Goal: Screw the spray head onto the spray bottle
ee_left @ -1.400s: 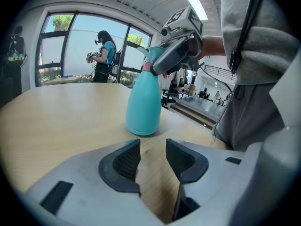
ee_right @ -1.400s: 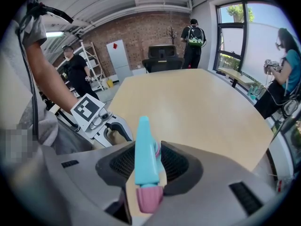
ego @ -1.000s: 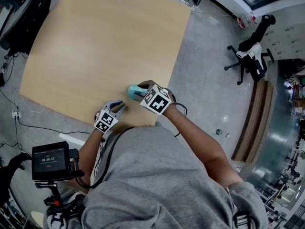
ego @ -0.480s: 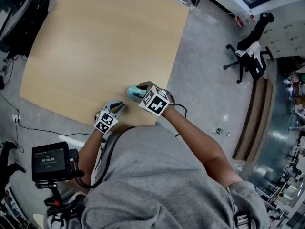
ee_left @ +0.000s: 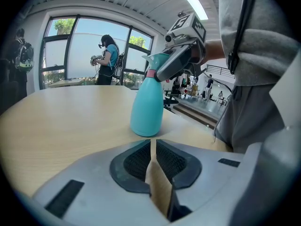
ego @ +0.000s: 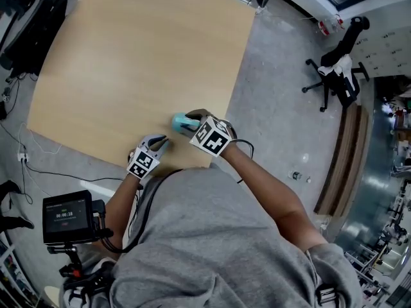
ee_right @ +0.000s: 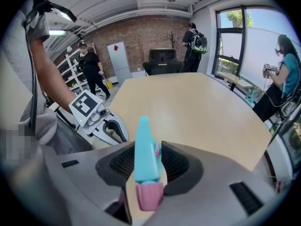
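Note:
A teal spray bottle (ee_left: 146,108) stands upright on the wooden table (ego: 141,56) near its front right corner. My right gripper (ee_right: 148,161) is shut on the teal spray head (ee_right: 145,149), whose pink collar (ee_right: 149,196) sits at the bottle's neck; the left gripper view shows this gripper (ee_left: 178,62) atop the bottle. In the head view the bottle (ego: 178,122) pokes out from under the right gripper (ego: 192,124). My left gripper (ee_left: 153,147) rests low over the table, short of the bottle and apart from it. Its jaws have just been closing and stand shut with nothing between them.
The table's front edge and right edge run close to both grippers (ego: 162,144). An office chair (ego: 337,69) stands on the grey floor at the right. A screen device (ego: 67,218) sits at the lower left. People stand by the windows in the background.

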The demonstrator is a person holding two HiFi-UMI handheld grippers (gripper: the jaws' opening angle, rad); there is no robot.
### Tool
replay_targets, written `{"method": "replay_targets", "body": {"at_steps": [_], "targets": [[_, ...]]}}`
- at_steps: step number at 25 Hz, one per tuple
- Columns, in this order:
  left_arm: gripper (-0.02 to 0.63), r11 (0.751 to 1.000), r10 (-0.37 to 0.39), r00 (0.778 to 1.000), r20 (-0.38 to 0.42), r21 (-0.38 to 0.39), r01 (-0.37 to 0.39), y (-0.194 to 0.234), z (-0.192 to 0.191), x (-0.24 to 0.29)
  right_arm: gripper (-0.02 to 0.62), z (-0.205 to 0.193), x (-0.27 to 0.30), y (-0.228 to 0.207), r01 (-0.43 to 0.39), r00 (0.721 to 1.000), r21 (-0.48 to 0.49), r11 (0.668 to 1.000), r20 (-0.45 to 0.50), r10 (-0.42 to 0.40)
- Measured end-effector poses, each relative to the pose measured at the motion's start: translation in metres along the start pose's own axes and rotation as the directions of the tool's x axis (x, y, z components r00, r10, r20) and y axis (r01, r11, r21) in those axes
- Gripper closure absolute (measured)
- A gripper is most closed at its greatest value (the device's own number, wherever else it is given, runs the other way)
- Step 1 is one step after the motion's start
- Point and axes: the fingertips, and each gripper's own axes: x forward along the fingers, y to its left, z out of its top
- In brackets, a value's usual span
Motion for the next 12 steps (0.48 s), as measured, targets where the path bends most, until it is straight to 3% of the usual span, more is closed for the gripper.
{"method": "replay_targets", "body": {"at_steps": [12], "targets": [[0.568,1.0,0.031,0.999,0.029,-0.008,-0.031,0.012,0.009,-0.004,0.449,-0.001,0.002,-0.004,0.008,1.0,-0.013,1.0,-0.008,-0.008]]}}
